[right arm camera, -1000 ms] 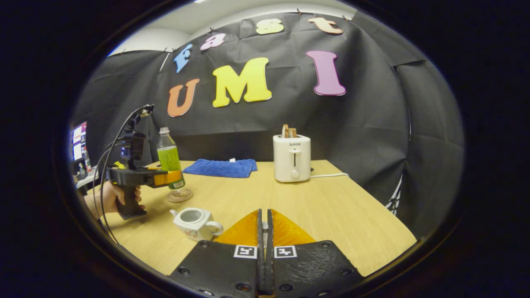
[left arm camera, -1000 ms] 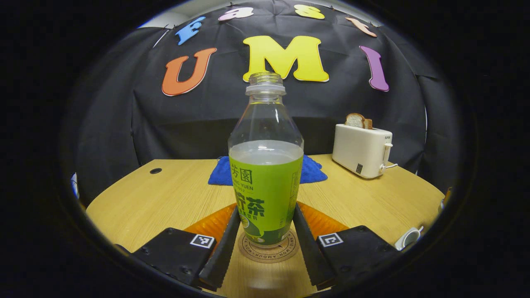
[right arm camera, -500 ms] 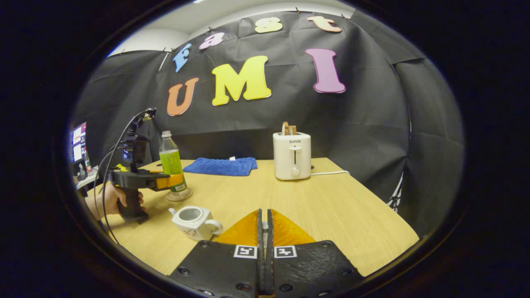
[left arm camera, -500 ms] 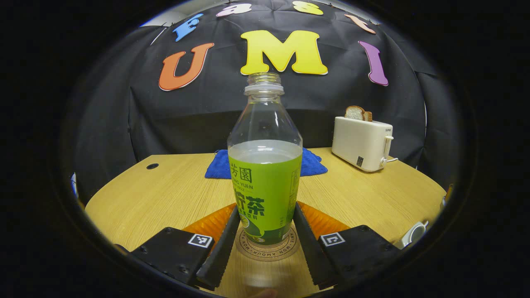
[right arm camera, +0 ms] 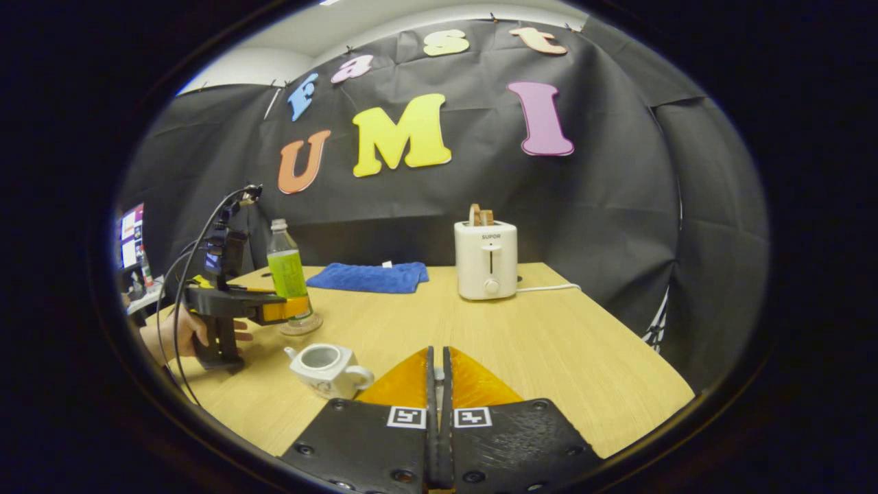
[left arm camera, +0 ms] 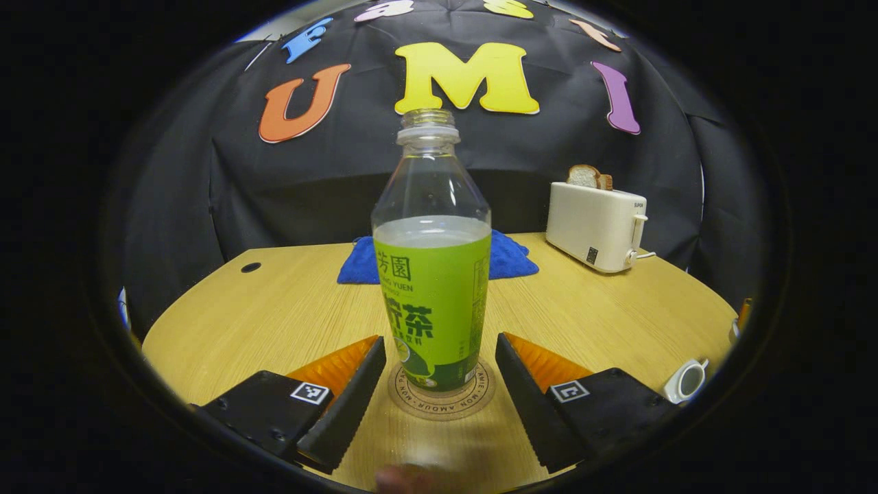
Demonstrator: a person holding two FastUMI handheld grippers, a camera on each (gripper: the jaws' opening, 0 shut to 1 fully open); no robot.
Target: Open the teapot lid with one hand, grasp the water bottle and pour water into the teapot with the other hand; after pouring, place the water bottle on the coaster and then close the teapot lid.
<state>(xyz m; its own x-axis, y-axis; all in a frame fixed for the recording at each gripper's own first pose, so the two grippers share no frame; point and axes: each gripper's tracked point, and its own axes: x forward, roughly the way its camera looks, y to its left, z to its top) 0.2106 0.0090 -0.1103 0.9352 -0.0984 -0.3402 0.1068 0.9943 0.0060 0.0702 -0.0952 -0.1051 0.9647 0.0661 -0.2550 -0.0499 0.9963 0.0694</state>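
A clear bottle with a green label and no cap stands upright on a round coaster. My left gripper is open, with one finger on each side of the bottle and a gap to each. In the right gripper view the same bottle stands at the far left on the coaster, with a hand holding the left gripper. The white teapot sits lidless on the table. My right gripper is shut above the table, a sliver of the pale lid in its slit.
A white toaster with bread in it stands at the back of the wooden table, its cord trailing right. A folded blue cloth lies behind the bottle. The teapot shows at the lower right of the left gripper view.
My left gripper has opened and let go of the bottle, which now stands on the coaster, and it has drawn back slightly. The right gripper has held still.
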